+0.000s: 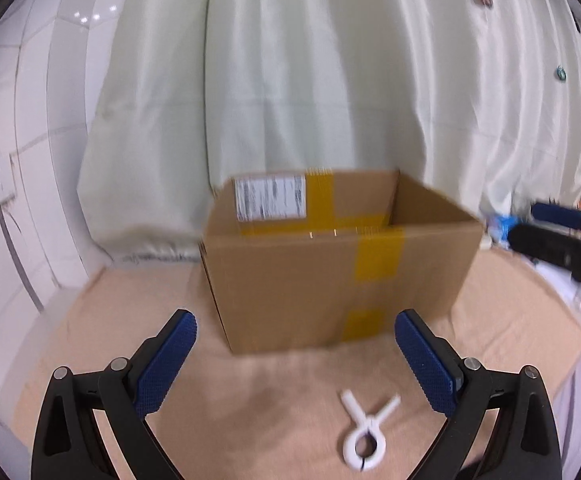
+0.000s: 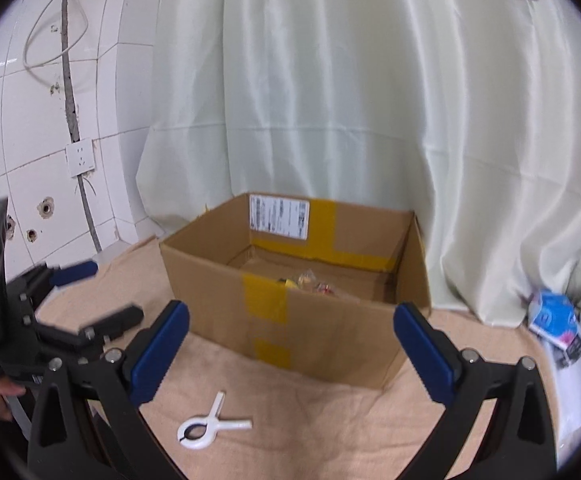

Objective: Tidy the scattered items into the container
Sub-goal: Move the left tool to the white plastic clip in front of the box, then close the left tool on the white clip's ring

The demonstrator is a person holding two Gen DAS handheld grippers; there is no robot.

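On the tan cloth: 1 cardboard box, open-topped, and 1 white clip, flat, just in front of the box, not touching it. 2 grippers: left gripper spread wide, empty, with the clip low between its 2 blue pads; right gripper likewise wide and empty, clip lower left between its fingers. Only from the right wrist: box interior with a few small wrapped items, count unclear, plus a blue packet at far right. Only from the left wrist: right gripper seen side-on at the right edge.
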